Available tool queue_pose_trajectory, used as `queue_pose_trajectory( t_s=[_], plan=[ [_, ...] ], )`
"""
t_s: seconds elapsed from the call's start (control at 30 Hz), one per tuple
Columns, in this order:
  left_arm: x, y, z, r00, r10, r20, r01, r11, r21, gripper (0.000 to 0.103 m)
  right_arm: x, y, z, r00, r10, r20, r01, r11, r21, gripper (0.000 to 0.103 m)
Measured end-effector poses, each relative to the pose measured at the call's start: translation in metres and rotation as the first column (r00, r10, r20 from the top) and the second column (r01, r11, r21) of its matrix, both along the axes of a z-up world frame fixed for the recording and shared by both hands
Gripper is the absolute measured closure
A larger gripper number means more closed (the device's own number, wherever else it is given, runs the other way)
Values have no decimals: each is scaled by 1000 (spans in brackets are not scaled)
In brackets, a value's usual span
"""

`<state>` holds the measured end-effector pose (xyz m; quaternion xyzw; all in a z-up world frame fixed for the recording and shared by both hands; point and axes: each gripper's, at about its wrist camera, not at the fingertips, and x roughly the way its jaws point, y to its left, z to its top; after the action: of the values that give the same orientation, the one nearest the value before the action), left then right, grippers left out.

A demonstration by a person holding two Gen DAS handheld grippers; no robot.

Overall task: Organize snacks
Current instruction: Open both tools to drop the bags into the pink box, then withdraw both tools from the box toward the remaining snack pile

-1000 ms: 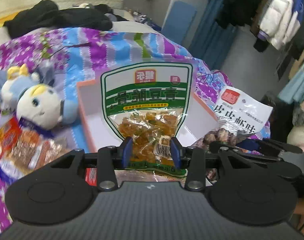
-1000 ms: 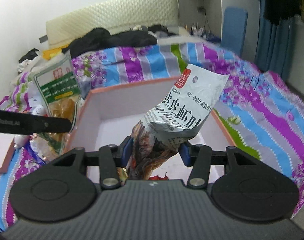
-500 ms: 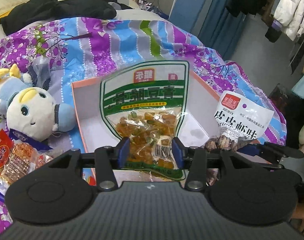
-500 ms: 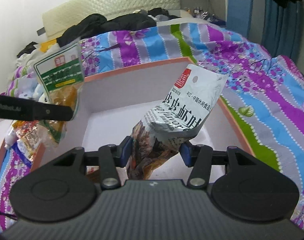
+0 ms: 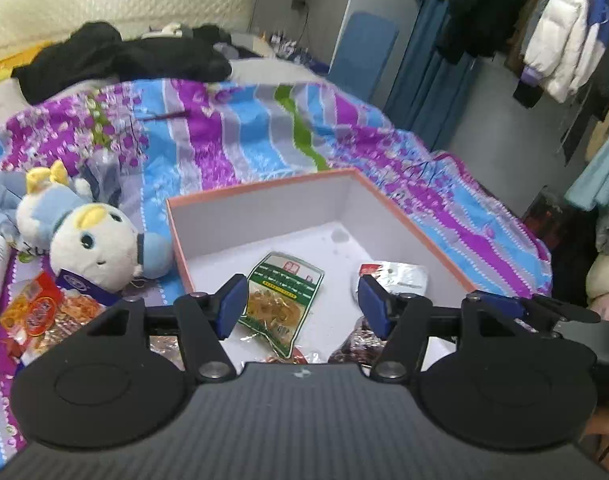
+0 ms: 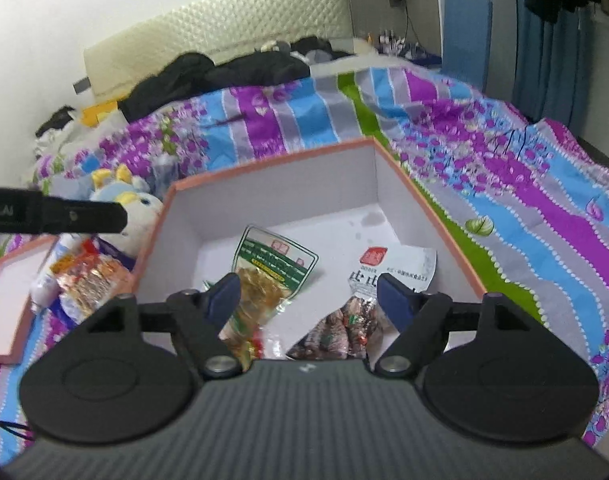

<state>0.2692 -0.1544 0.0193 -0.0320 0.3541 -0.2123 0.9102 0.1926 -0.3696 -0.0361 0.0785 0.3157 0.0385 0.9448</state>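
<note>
Both claws opening, empty, above green-labelled packet (image 5: 282, 294) and red-logoed white packet (image 6: 388, 270), print unreadable.

plush toy (image 5: 92, 244) | striped bedspread (image 5: 264, 132) | black clothes (image 5: 120, 56) | hanging coats (image 5: 560, 32)

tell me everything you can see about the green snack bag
The green bag is a glossy plastic pouch with a green-and-white shield label, a red logo and a clear window showing yellow-orange pieces. It lies flat and slightly askew on the white floor of the box, left of the white bag. Neither gripper touches it; its lower end is hidden behind the left gripper.
</note>
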Motion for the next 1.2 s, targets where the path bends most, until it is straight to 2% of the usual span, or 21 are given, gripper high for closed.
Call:
queue_pose_trajectory(
  t_s=[0.17,0.33,0.57,0.7,0.87,1.07,1.2],
  plan=[
    [-37,13,25,999,11,44,-11,1000,-3,36,-28,11,26,998,15,55,-16,1000,24,26],
    [-70,28,50,995,38,93,-34,999,-36,36,-53,22,50,994,37,101,-39,999,20,26],
    [-117,54,65,987,87,137,-81,995,-52,36,-88,43,56,989,79,122,-85,995,48,26],
    [-142,70,59,983,115,140,-109,993,-46,36,-108,56,54,985,86,151,-99,992,81,26],
    [-174,90,44,980,146,132,-144,989,-24,36,-127,77,49,981,110,157,-122,990,73,26],
    [-205,118,23,969,216,120,-212,976,-41,36,-147,98,40,976,141,164,-156,985,78,26],
    [-221,133,9,962,246,120,-244,969,-31,36,-156,111,25,981,136,134,-152,982,112,26]
  ],
)
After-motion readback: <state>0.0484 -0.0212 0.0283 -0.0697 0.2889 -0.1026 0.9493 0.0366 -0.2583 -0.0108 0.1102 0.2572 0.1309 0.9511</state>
